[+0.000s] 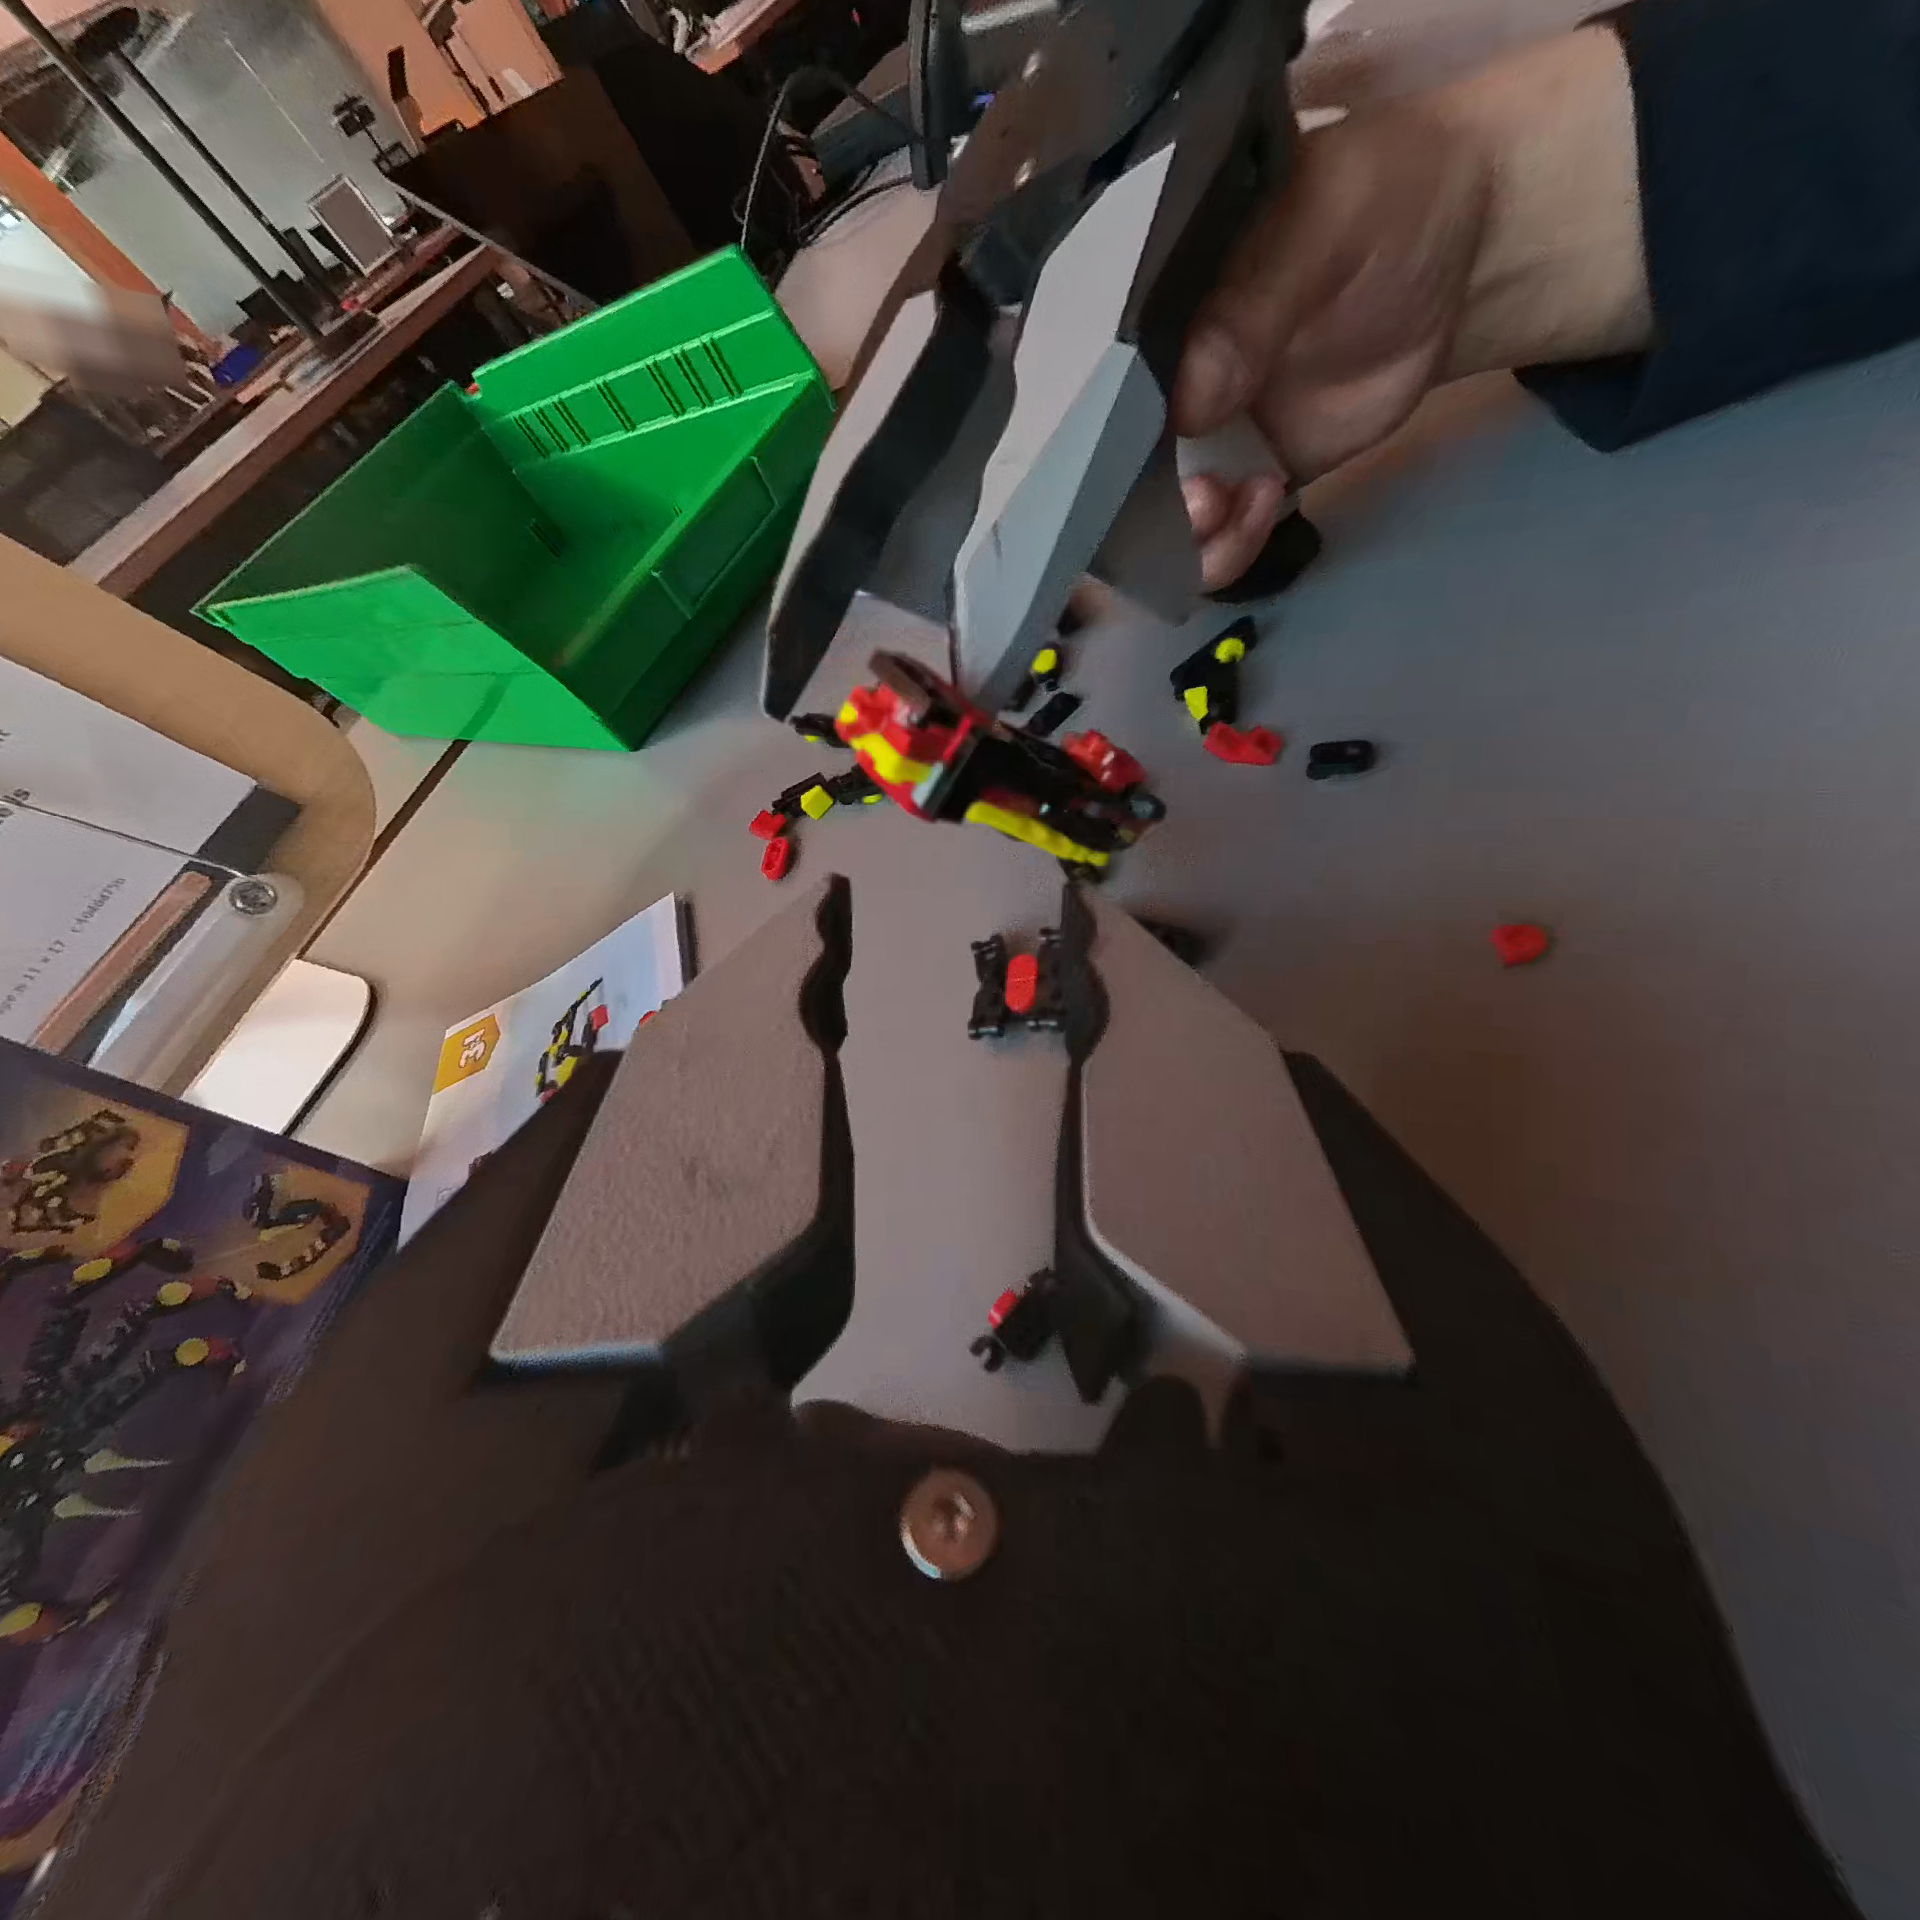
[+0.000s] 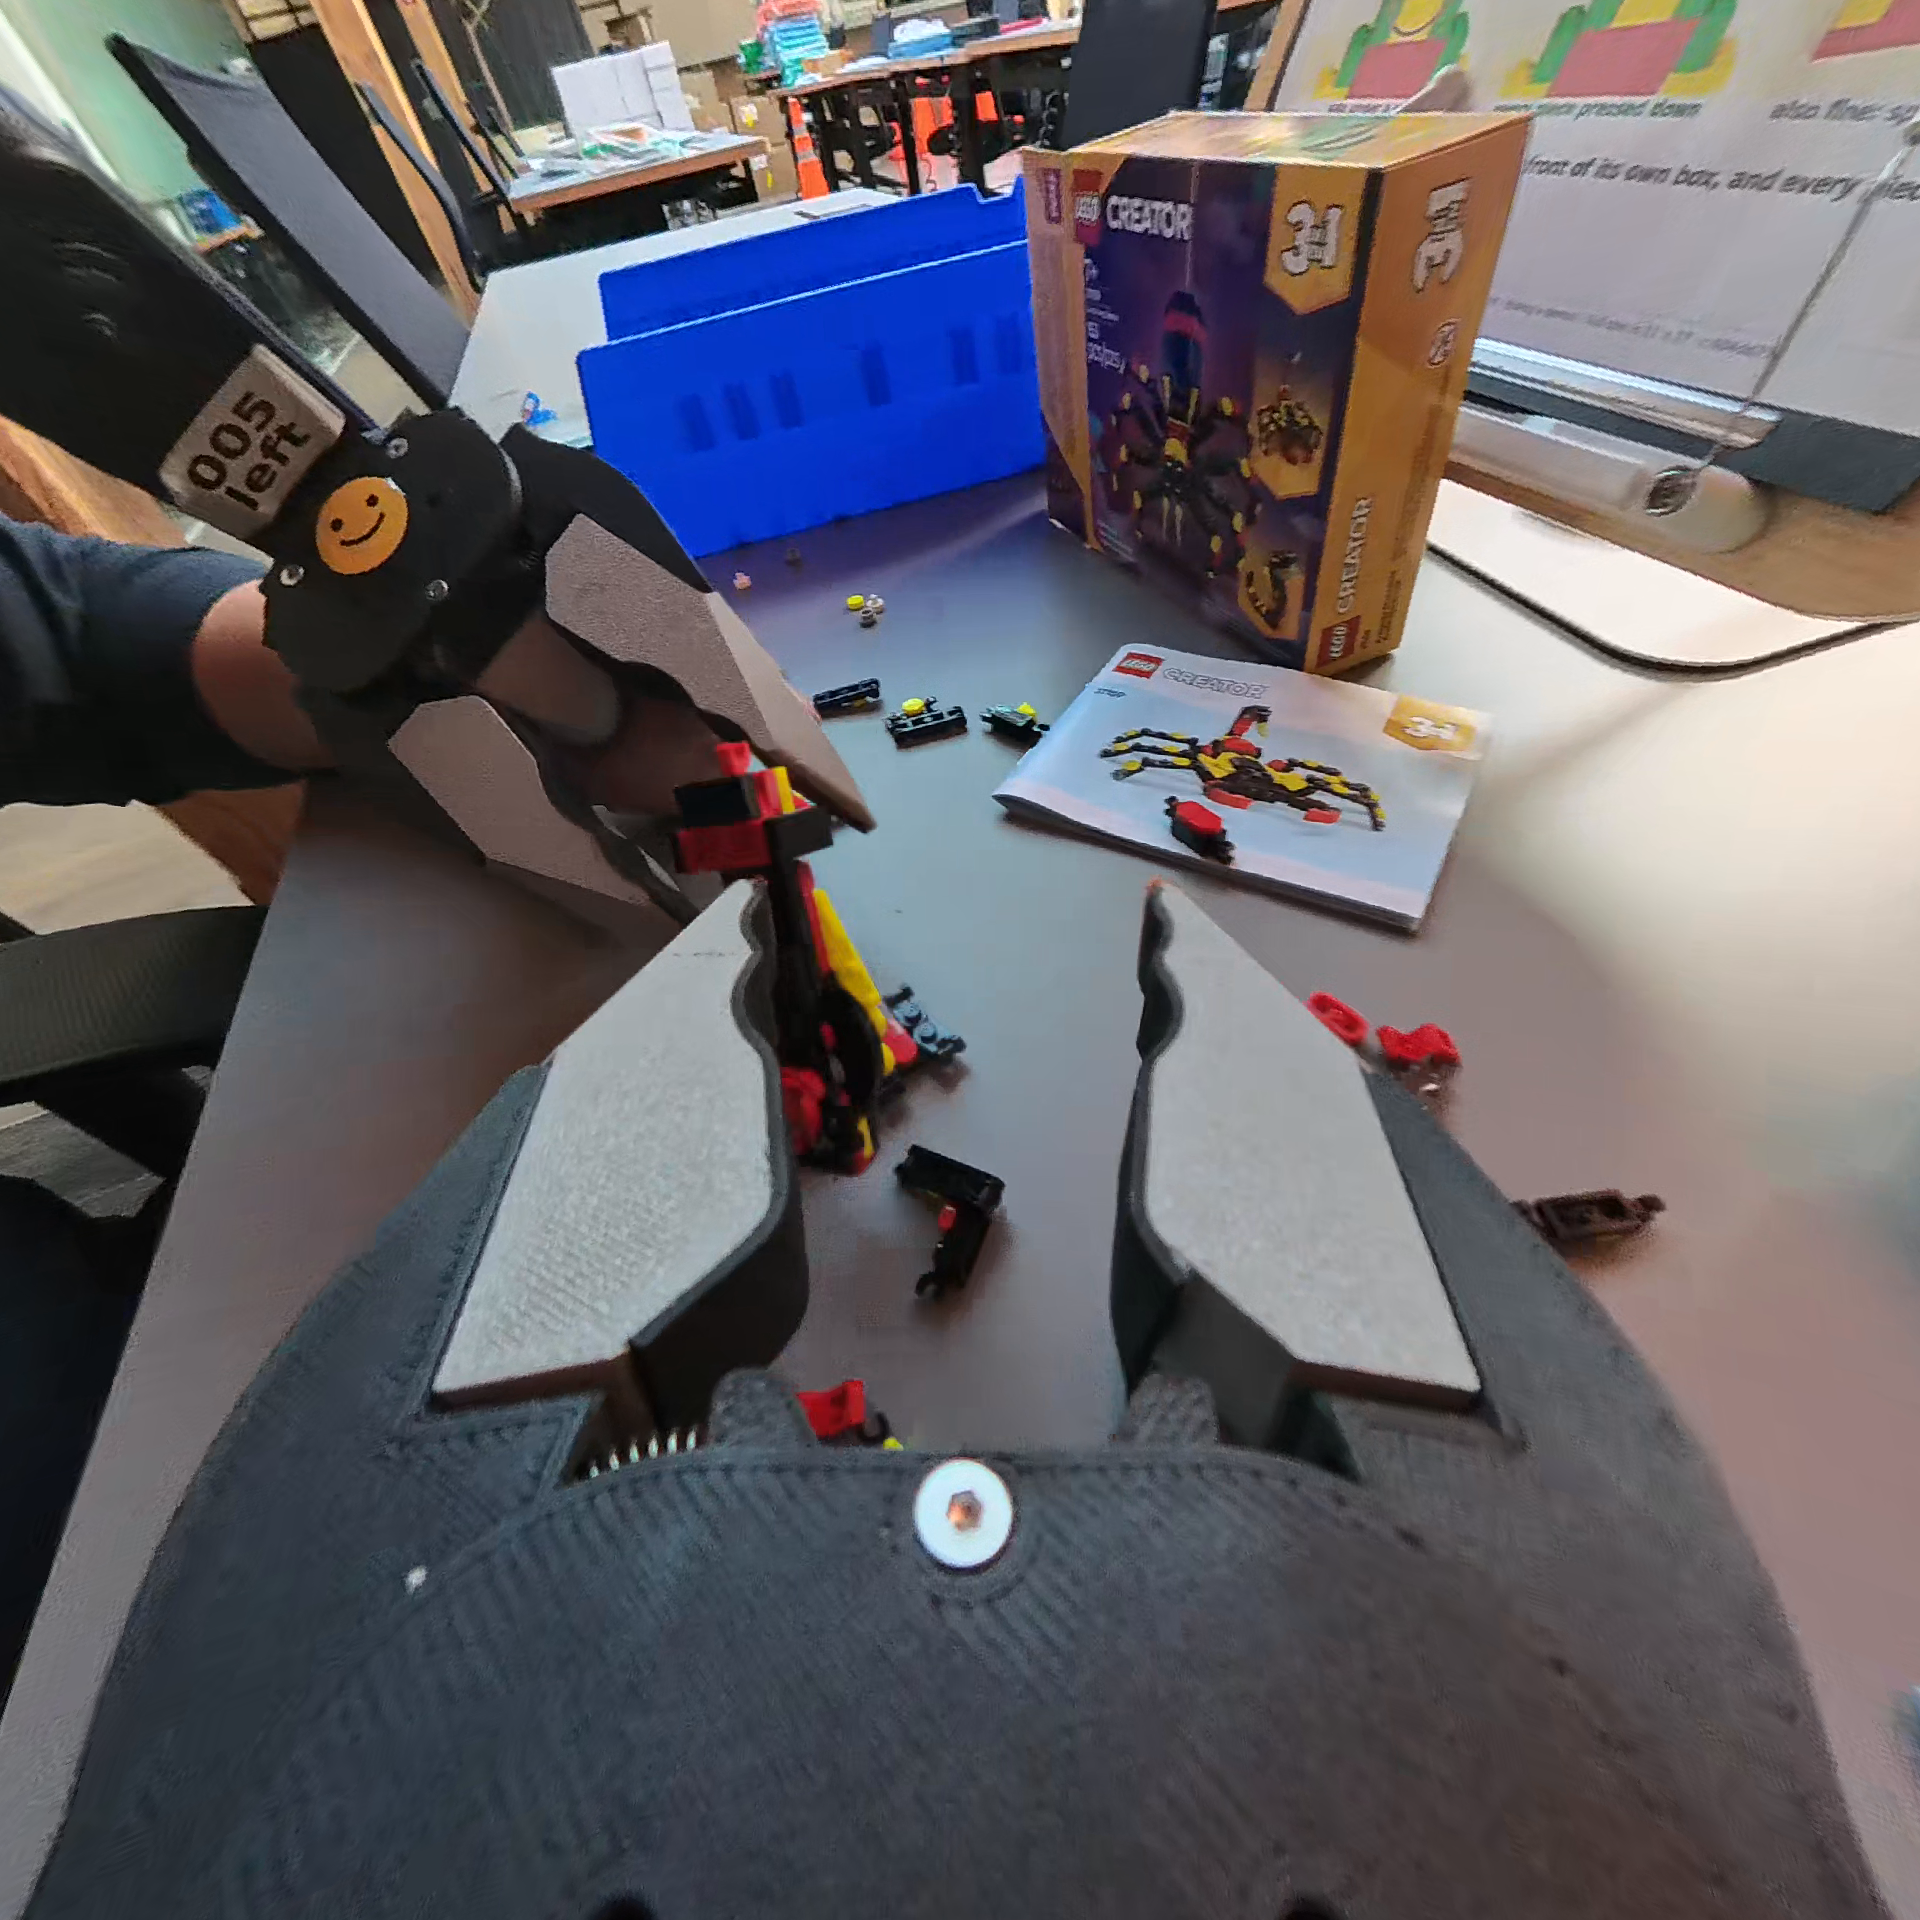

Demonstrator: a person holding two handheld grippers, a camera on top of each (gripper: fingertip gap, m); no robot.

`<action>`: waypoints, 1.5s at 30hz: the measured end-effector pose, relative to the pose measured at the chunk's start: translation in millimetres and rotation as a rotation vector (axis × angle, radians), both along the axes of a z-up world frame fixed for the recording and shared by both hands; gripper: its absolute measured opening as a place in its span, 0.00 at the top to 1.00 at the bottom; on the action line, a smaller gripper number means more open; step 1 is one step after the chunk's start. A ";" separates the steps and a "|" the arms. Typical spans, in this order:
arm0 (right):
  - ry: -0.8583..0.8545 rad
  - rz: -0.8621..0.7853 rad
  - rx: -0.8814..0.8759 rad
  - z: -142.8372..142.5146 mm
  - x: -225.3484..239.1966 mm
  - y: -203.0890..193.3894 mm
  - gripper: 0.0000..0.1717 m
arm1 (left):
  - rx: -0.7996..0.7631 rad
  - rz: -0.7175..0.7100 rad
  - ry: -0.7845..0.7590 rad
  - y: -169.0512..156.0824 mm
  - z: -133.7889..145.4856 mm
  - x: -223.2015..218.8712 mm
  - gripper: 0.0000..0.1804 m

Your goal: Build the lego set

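A red, yellow and black brick model (image 1: pixel 987 774) stands tilted on the grey table (image 1: pixel 1610 1091). In the right wrist view the model (image 2: pixel 821 997) leans against the inner side of one finger (image 2: pixel 665 1122) of my right gripper (image 2: pixel 948 899). That gripper is wide open, and its other pad is well clear of the model. My left gripper (image 1: pixel 956 888) is open and holds nothing. Its tips are just short of the model, and a small black and red piece (image 1: pixel 1023 982) lies on the table by one fingertip. The right gripper (image 1: pixel 878 696) straddles the model's far end.
A green bin (image 1: pixel 540 561) and a blue bin (image 2: pixel 810 405) stand at the table's back. The set's box (image 2: pixel 1247 384) and a booklet (image 2: pixel 1247 769) lie beyond the model. Loose red (image 2: pixel 1392 1039) and black (image 2: pixel 951 1216) pieces are scattered around.
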State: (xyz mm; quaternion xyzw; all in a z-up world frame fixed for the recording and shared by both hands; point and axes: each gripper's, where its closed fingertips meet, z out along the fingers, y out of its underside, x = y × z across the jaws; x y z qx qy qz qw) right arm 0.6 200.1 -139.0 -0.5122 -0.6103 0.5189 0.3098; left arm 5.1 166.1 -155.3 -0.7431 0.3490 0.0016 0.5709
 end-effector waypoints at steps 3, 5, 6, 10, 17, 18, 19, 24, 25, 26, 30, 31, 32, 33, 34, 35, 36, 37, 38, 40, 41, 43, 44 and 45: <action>0.002 0.031 -0.004 -0.4 -2.0 -9.3 0.60 | -0.048 -0.036 -0.083 -3.0 2.3 9.7 0.74; 0.025 0.030 -0.009 4.4 -4.7 -13.1 0.61 | -0.084 -0.043 -0.167 -3.4 5.6 11.8 0.73; 0.042 0.031 -0.022 7.7 -6.7 -14.5 0.61 | -0.103 -0.054 -0.217 -3.9 8.0 13.1 0.72; 0.114 0.007 -0.082 20.9 -13.0 -19.7 0.62 | -0.165 -0.096 -0.458 -4.9 21.4 15.6 0.68; 0.061 -0.024 -0.075 15.7 -16.4 -14.9 0.68 | -0.113 -0.013 -0.415 2.4 22.0 -5.8 0.92; 0.043 -0.032 -0.030 13.3 -16.5 -12.5 0.68 | -0.107 0.011 -0.378 4.4 19.5 -10.1 0.92; 0.050 -0.011 -0.006 14.7 -12.1 -13.0 0.68 | -0.097 0.059 -0.363 7.3 18.4 -17.2 0.92; 0.253 -0.130 -0.103 58.0 22.8 46.0 0.71 | -0.002 0.322 -0.229 18.4 20.2 -90.0 0.92; 0.294 -0.210 -0.084 64.3 29.3 65.9 0.70 | -0.021 0.313 -0.203 18.5 15.2 -91.0 0.92; 0.318 -0.286 -0.050 67.1 35.4 83.0 0.71 | -0.037 0.312 -0.177 18.7 9.8 -90.0 0.92; 0.305 -0.471 0.092 56.2 45.7 119.8 0.74 | -0.025 0.298 0.008 21.5 -2.8 -73.4 0.91; 0.284 -0.474 0.120 50.9 44.0 120.0 0.74 | -0.020 0.291 0.069 21.7 -7.0 -68.8 0.89; 0.253 -0.462 0.147 44.3 40.8 117.7 0.74 | -0.015 0.290 0.125 22.0 -11.1 -65.5 0.88; 0.221 -0.451 0.179 37.5 37.1 114.8 0.73 | -0.015 0.286 0.170 22.2 -14.8 -62.2 0.86; 0.191 -0.445 0.224 30.3 34.0 112.2 0.73 | -0.024 0.276 0.206 21.9 -19.3 -59.2 0.83; 0.163 -0.440 0.281 22.6 31.1 110.3 0.74 | -0.023 0.271 0.227 21.6 -21.1 -57.6 0.78; 0.136 -0.438 0.346 14.9 29.0 109.2 0.75 | -0.020 0.259 0.233 20.9 -21.4 -55.4 0.74; 0.111 -0.445 0.421 8.4 27.7 109.9 0.76 | -0.019 0.242 0.226 19.9 -21.0 -52.8 0.72; 0.096 -0.457 0.500 5.2 27.4 110.9 0.76 | -0.011 0.226 0.208 18.9 -18.6 -50.2 0.68; 0.105 -0.502 0.644 5.5 29.4 113.2 0.78 | 0.011 0.191 0.150 16.4 -11.1 -47.0 0.68; 0.112 -0.530 0.704 6.4 31.2 115.9 0.79 | 0.017 0.181 0.117 15.6 -7.5 -47.4 0.67; 0.112 -0.597 0.792 7.3 36.5 125.0 0.82 | 0.032 0.174 0.051 14.9 0.2 -51.5 0.66; 0.110 -0.636 0.821 8.3 40.0 130.9 0.83 | 0.050 0.178 0.025 15.0 4.8 -55.2 0.68; 0.110 -0.677 0.843 9.9 44.2 137.2 0.83 | 0.069 0.191 0.009 15.8 8.5 -60.8 0.69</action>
